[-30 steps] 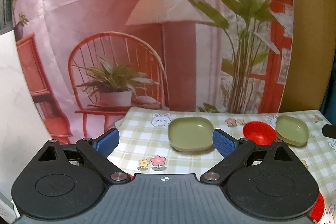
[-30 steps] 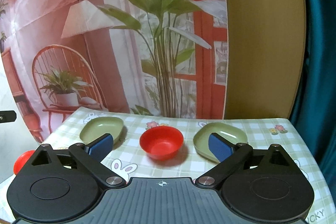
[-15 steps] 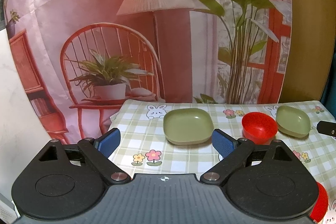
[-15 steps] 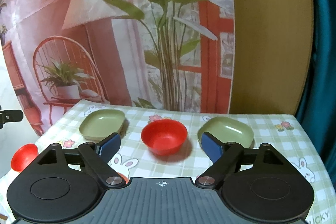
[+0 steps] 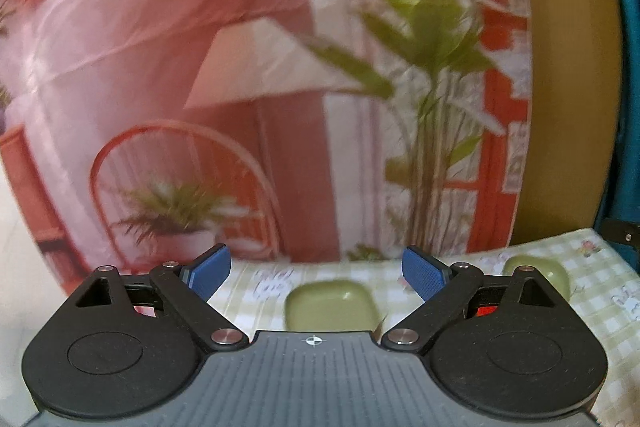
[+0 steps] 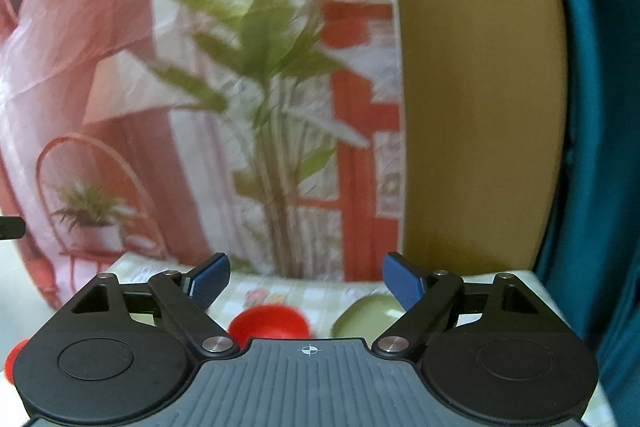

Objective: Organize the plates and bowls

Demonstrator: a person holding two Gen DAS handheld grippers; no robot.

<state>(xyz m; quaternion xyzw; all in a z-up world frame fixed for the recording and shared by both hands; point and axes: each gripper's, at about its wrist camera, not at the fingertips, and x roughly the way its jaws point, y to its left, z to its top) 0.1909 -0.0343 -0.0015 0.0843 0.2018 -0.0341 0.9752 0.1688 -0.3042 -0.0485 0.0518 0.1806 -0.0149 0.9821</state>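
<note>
Green plate [image 5: 331, 307] on checked worktop [image 5: 592, 279], ahead of left gripper [image 5: 316, 273]; red bowl [image 6: 269, 323] before right gripper [image 6: 306, 281]. Both released, empty. Risk: blurred views, misjudged reach shoving dishes.

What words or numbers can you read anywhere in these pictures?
None can be read.
Tablecloth: only blurred flower and bunny drawings show, no letters clear enough to read.
Printed backdrop: the small panel by the red frame is too blurred to tell whether it holds any writing.
Green plates and red bowl: no labels visible.
Left gripper and right gripper: only a crosshair mark, no text.
</note>
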